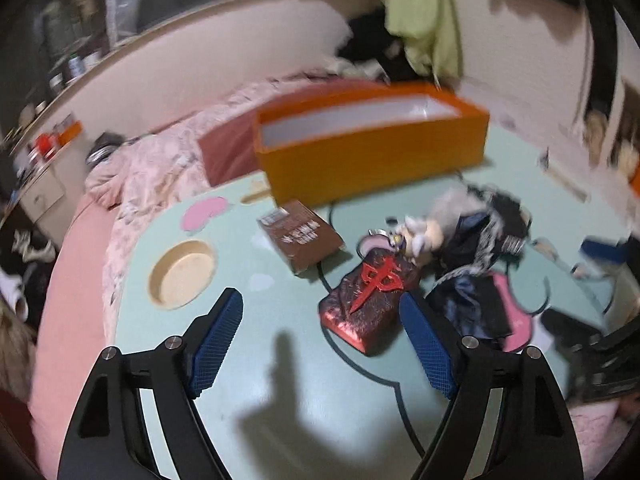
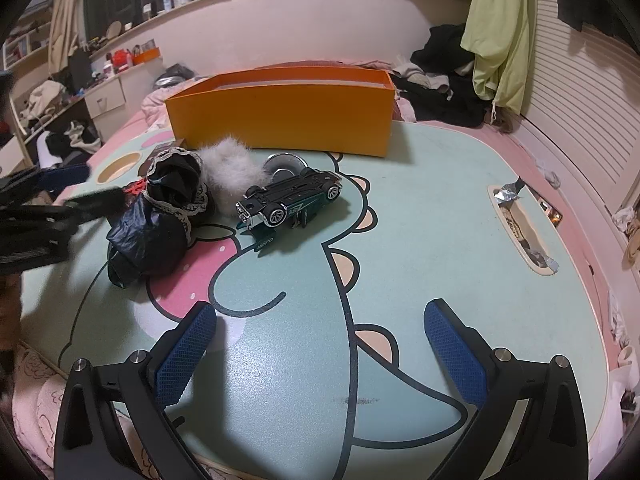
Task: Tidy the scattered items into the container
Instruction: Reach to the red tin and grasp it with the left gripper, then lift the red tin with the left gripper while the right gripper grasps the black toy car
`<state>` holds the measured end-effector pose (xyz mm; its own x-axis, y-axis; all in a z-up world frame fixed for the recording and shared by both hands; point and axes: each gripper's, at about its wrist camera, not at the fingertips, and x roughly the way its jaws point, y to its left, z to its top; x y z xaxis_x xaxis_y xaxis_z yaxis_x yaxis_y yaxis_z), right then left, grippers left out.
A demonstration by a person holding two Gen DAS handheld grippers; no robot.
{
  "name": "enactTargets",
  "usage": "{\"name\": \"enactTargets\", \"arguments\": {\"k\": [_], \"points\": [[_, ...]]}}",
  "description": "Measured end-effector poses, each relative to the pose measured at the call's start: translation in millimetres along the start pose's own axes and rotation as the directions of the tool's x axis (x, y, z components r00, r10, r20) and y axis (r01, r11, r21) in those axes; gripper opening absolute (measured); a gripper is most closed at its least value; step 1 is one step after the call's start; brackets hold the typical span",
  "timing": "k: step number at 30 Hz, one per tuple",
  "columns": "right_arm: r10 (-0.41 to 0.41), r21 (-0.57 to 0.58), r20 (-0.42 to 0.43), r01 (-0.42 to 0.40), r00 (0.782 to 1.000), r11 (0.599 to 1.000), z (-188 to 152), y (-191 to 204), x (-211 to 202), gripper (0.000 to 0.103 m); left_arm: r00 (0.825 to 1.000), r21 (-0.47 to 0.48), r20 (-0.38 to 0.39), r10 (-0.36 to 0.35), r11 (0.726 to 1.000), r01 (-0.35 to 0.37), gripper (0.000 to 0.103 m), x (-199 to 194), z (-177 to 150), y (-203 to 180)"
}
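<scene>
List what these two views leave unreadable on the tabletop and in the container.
- Orange box interior: right wrist view shows only its outer wall; left wrist view shows part of the white inside, near floor hidden by the front wall.
- Brown box print: motion blur, left wrist view.
- Doll: blurred in the left wrist view; face hidden by its black dress in the right.
- Toy car: lies upside down, so its top is hidden.
- Left gripper: blurred, cut by the frame's edge, right wrist view.

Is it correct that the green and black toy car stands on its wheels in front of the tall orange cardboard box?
Not quite. The green and black toy car lies flipped over, underside and wheels up, as the right wrist view shows. It is indeed in front of the tall orange cardboard box.
</scene>
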<state>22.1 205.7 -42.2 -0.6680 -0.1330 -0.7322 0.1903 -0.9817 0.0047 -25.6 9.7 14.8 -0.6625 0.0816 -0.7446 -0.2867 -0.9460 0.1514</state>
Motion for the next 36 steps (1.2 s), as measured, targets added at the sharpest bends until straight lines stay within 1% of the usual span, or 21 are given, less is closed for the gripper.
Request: {"name": "enactTargets", "arguments": {"k": [1, 2, 4, 5, 8, 9, 10, 13, 18, 20, 23, 24, 25, 28, 31, 32, 33, 34, 36], "points": [[0.0, 0.0, 0.0, 0.0, 1.0, 1.0, 0.0, -0.1, 0.0, 0.103, 1.0, 0.014, -0.017, -0.012, 1.0, 0.013, 0.069, 5.4, 1.2, -2.2], [0.0, 0.0, 0.0, 0.0, 1.0, 1.0, -0.1, -0.2, 0.0, 0.103, 0.999, 0.03, -0.031, -0.032, 0.999, 0.033, 0.066, 9.3, 1.9, -5.1], [0.001, 0.0, 0.001, -0.001, 1.0, 1.0, -0.2, -0.1, -0.1, 0.103, 0.997, 0.08, -0.044, -0.067, 0.994, 0.07, 0.065, 16.6, 4.4, -14.5], [0.0, 0.0, 0.0, 0.0, 1.0, 1.0, -0.1, -0.1, -0.1, 0.103, 0.997, 0.1, -0.052, -0.063, 0.993, 0.068, 0.065, 19.7, 5.5, -18.6], [0.002, 0.001, 0.001, -0.002, 1.0, 1.0, -0.2, -0.4, -0.1, 0.103, 0.998, 0.118, -0.045, -0.045, 0.992, 0.05, 0.052, 21.7, 9.0, -23.4], [0.001, 0.001, 0.001, -0.001, 1.0, 1.0, -0.4, -0.3, 0.0, 0.103, 0.998, 0.113, -0.044, -0.037, 0.993, 0.042, 0.044, 22.5, 8.8, -23.2], [0.0, 0.0, 0.001, 0.0, 1.0, 1.0, -0.3, -0.1, -0.1, 0.103, 0.998, 0.104, -0.046, -0.032, 0.994, 0.036, 0.043, 23.1, 9.7, -22.6], [0.001, 0.001, 0.001, -0.001, 1.0, 1.0, -0.3, -0.3, -0.2, 0.103, 0.999, 0.048, -0.048, -0.025, 0.998, 0.028, 0.043, 17.9, 5.8, -16.4], [0.001, 0.001, 0.001, -0.001, 1.0, 1.0, -0.5, -0.5, -0.2, 0.103, 0.999, -0.055, -0.03, -0.042, 0.998, 0.041, 0.042, -8.7, -17.6, -6.6], [0.001, 0.001, 0.001, -0.001, 1.0, 1.0, -0.5, -0.7, -0.3, 0.103, 1.0, -0.072, -0.012, -0.025, 0.997, 0.024, 0.042, -22.3, -27.7, -8.3], [0.001, 0.0, 0.001, -0.001, 1.0, 1.0, -0.6, -0.7, -0.3, 0.103, 1.0, -0.086, 0.001, -0.021, 0.996, 0.021, 0.042, -32.9, -38.9, -11.2], [0.001, 0.001, 0.001, -0.001, 1.0, 1.0, -0.7, -0.8, -0.3, 0.103, 1.0, -0.082, -0.002, -0.022, 0.996, 0.021, 0.043, -33.0, -42.1, -13.1], [0.001, 0.001, 0.002, -0.001, 1.0, 1.0, -0.7, -0.9, -0.4, 0.103, 1.0, -0.077, -0.008, -0.017, 0.997, 0.017, 0.048, -30.9, -42.8, -14.5], [0.002, 0.001, 0.002, -0.002, 1.0, 1.0, -0.8, -0.9, -0.4, 0.103, 0.999, -0.063, -0.028, 0.015, 0.998, -0.017, 0.056, -22.7, -41.2, -18.4], [0.002, 0.001, 0.002, -0.002, 1.0, 1.0, -0.9, -1.0, -0.5, 0.103, 1.0, -0.081, -0.024, -0.006, 0.997, 0.004, 0.056, -20.2, -35.7, -16.8], [0.002, 0.001, 0.002, -0.002, 1.0, 1.0, -1.1, -1.0, -0.5, 0.103, 1.0, -0.083, -0.021, -0.012, 0.996, 0.01, 0.056, -18.5, -35.1, -16.0], [0.002, 0.001, 0.002, -0.002, 1.0, 1.0, -0.9, -1.1, -0.5, 0.103, 1.0, -0.08, -0.025, -0.002, 0.997, 0.0, 0.045, -15.8, -35.2, -16.8], [0.002, 0.001, 0.002, -0.002, 1.0, 1.0, -0.9, -1.1, -0.5, 0.103, 1.0, -0.081, -0.018, 0.01, 0.997, -0.012, 0.041, -15.7, -36.0, -16.8], [0.002, 0.001, 0.003, -0.002, 1.0, 1.0, -0.9, -1.4, -0.5, 0.103, 1.0, -0.092, -0.008, 0.02, 0.996, -0.021, 0.041, -18.2, -38.8, -16.5]]}}
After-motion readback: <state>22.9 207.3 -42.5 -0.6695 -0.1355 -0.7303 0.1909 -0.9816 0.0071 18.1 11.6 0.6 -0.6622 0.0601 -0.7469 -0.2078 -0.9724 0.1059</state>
